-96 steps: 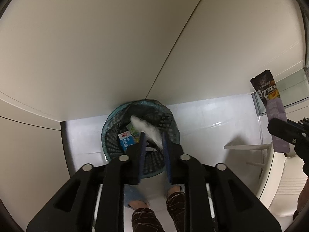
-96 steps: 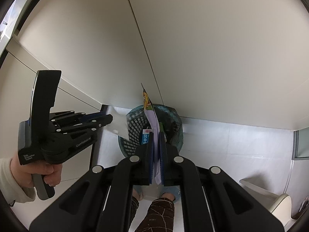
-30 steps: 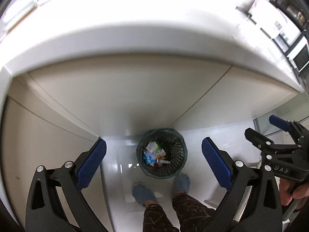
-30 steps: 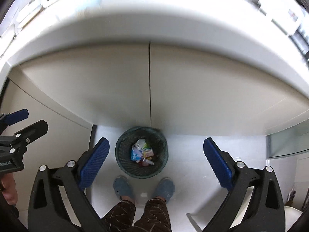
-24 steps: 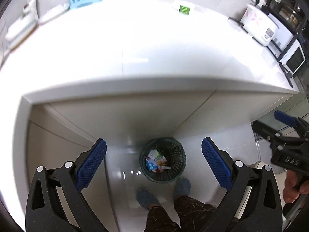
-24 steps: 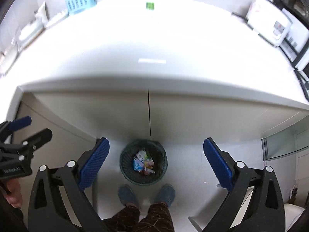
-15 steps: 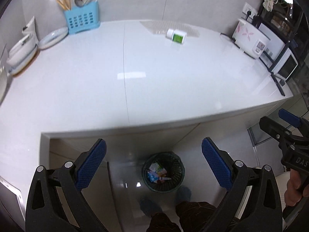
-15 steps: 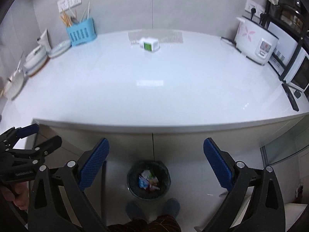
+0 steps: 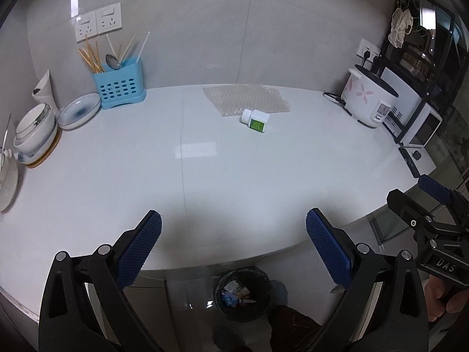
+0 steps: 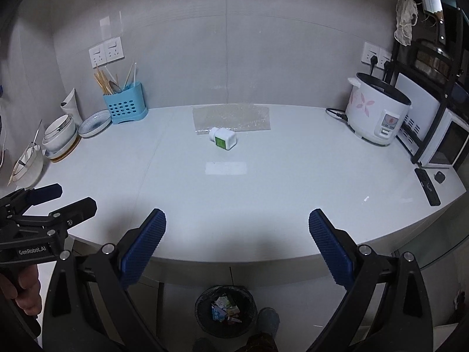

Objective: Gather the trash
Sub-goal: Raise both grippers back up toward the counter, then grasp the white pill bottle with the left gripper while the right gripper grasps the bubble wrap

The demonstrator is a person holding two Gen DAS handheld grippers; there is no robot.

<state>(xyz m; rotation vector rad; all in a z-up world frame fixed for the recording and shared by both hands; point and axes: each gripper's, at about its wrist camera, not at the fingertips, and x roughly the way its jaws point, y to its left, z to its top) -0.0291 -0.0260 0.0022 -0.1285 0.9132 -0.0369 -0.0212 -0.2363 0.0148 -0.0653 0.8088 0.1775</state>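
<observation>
A small white bottle with a green label (image 9: 255,119) lies on its side on the white counter (image 9: 205,176), at the front edge of a clear bubble-wrap sheet (image 9: 246,99). It also shows in the right wrist view (image 10: 223,138), with the sheet (image 10: 231,117) behind it. A dark mesh trash bin (image 9: 242,296) with wrappers inside stands on the floor below the counter edge; it also shows in the right wrist view (image 10: 225,311). My left gripper (image 9: 233,248) is open and empty above the counter's front edge. My right gripper (image 10: 236,246) is open and empty too.
A blue utensil caddy (image 9: 118,83), stacked bowls and plates (image 9: 38,135) stand at the back left. A rice cooker (image 10: 378,111) and microwave (image 10: 439,140) stand at the right, with a black remote (image 10: 428,186) near the edge. My feet are by the bin.
Both grippers have let go of their trash over the bin, opened wide and risen from below the counter to above it. The view now faces the countertop.
</observation>
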